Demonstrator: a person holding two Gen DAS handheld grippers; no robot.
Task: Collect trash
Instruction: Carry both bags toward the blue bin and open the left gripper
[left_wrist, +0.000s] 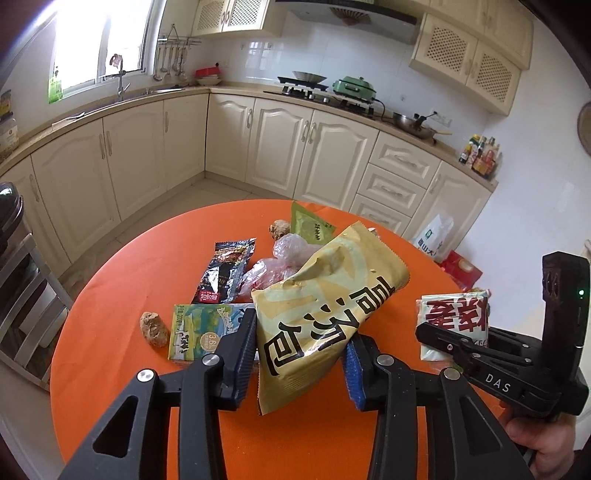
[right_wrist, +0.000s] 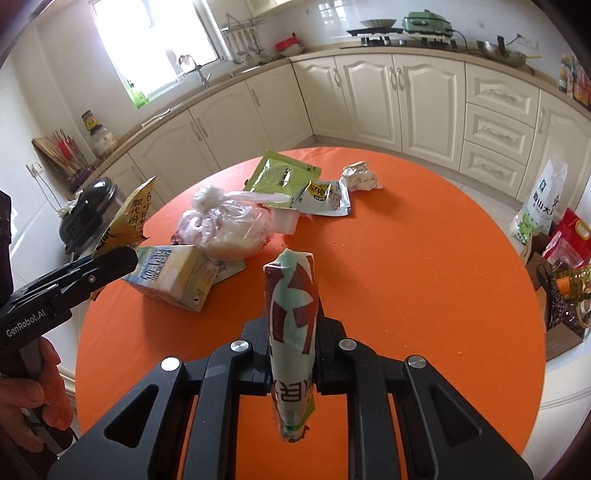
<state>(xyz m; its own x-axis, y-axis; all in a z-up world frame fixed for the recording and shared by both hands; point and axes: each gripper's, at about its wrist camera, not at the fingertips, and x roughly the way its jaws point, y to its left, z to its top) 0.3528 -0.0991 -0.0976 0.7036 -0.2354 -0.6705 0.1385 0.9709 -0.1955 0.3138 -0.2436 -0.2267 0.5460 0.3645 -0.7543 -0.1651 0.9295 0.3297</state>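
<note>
1. The left gripper (left_wrist: 301, 354) points forward and down, its jaws standing partly apart at about 9 and 3 o'clock, clamped on a yellow packet (left_wrist: 317, 306).
2. The right gripper (right_wrist: 293, 332) also tilts downward, its jaws drawn tight on a red-and-white wrapper (right_wrist: 293, 317).
3. In the left wrist view it sits at 4 o'clock, a hand (left_wrist: 539, 439) gripping its handle.

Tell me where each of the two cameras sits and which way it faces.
Left wrist: on the left gripper, facing down across the round orange table; yellow snack bag in its jaws.
Right wrist: on the right gripper, shut on a red-and-white wrapper.
Shared: table, cream kitchen cabinets, each other's gripper and hand.
</note>
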